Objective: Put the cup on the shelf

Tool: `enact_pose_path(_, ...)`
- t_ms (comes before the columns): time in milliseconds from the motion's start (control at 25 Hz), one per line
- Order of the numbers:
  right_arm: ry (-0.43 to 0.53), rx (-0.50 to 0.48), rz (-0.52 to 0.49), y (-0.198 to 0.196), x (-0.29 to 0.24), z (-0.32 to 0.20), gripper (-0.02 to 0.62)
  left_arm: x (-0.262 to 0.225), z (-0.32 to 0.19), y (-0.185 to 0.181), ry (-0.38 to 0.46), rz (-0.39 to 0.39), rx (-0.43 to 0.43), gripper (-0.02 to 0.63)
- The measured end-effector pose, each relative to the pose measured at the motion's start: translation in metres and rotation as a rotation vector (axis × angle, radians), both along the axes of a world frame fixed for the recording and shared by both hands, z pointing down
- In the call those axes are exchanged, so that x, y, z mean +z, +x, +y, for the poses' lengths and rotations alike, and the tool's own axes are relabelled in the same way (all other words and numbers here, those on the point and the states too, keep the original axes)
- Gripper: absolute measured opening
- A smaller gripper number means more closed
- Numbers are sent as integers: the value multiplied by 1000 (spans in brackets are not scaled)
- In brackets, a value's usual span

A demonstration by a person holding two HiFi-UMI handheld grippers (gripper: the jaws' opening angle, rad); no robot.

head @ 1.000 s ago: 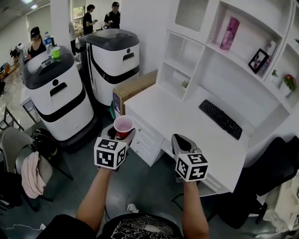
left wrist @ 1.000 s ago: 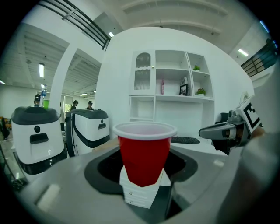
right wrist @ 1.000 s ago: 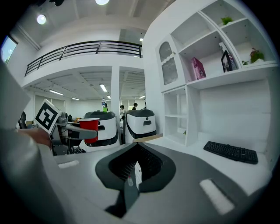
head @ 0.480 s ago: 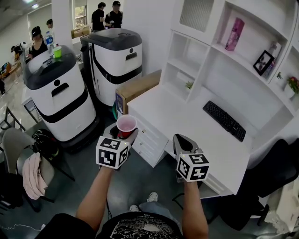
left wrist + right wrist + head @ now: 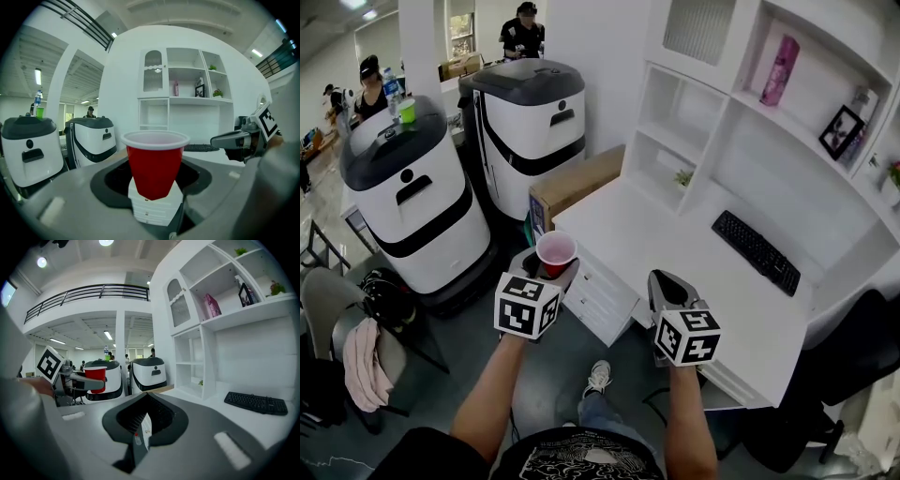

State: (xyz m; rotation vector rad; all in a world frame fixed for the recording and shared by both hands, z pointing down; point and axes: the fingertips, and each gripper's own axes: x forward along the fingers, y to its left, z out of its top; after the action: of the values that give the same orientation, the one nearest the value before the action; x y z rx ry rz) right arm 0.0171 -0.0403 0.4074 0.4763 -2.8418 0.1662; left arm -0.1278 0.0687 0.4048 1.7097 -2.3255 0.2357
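Red cup [image 5: 555,253] upright, clamped at its base between the left gripper [image 5: 542,274] jaws, in the air just off the white desk [image 5: 675,248] corner, well apart from the shelf [image 5: 675,141]. Right gripper [image 5: 668,287] jaws closed on nothing, near the desk's front edge.

White desk [image 5: 666,248]: carries one black keyboard [image 5: 757,251], lying near the back edge, right of centre.
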Motion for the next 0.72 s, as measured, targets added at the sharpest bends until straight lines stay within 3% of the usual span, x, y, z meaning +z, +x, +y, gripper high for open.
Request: enact_pose_path(720,1,8,-11,-77,-20,-129,25,-11,-133,-73,-11,-2,27,261)
